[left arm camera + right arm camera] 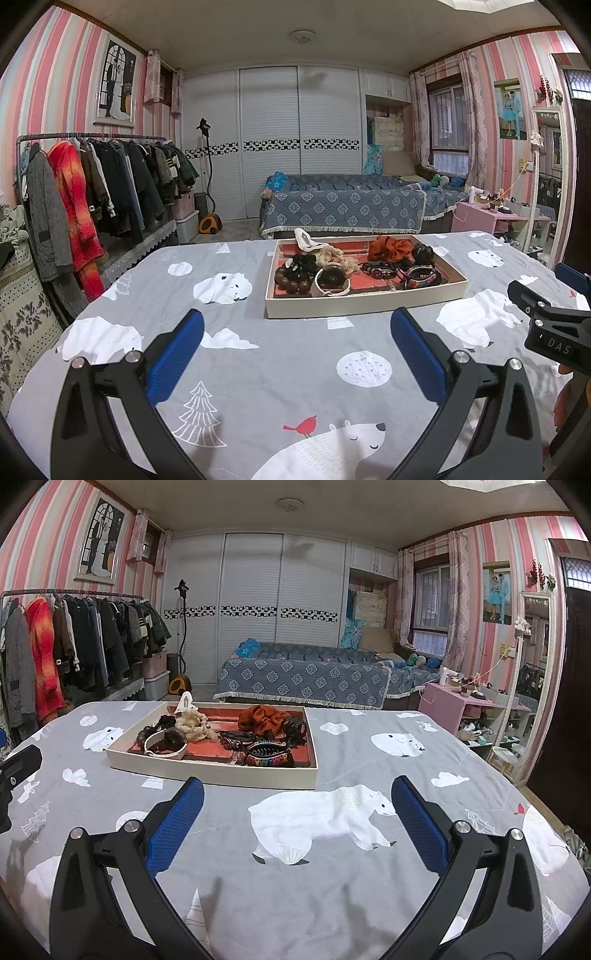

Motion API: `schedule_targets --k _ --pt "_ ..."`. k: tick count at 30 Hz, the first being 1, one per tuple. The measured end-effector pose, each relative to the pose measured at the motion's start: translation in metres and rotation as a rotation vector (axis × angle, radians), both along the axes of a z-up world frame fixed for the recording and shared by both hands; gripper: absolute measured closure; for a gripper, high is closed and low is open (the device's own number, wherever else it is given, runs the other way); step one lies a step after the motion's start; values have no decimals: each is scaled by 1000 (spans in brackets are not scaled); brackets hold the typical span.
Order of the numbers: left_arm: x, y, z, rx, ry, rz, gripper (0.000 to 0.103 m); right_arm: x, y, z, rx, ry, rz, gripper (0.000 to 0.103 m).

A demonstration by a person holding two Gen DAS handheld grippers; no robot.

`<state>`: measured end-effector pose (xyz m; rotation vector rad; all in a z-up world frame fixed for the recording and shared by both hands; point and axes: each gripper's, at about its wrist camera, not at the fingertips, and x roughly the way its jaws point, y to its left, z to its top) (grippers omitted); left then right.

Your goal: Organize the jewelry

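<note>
Left gripper and right gripper are hovering spread, empty. Hair pieces and bracelets are lying together inside the shallow cream red-lined tray; stage undeterminable: either sorting pending or finished.

colours across the cloth and the tray

the tablecloth is grey, printed with white polar bears, white fir trees, pale clouds and a small red bird. the tray has cream walls and a coral-red lining. in it lie a rust-orange scrunchie, dark brown beads, a blond braided hairpiece and black clips with many-coloured trim. both grippers' pads are blue on black frames.
</note>
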<state>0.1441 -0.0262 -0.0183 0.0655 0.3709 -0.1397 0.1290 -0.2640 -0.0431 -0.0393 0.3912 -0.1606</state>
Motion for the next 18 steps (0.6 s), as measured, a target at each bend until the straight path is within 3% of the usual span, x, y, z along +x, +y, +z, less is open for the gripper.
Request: schedule_targets --k 18 --pt "0 3 0 -1 -2 4 4 0 -1 -1 -2 5 -1 4"
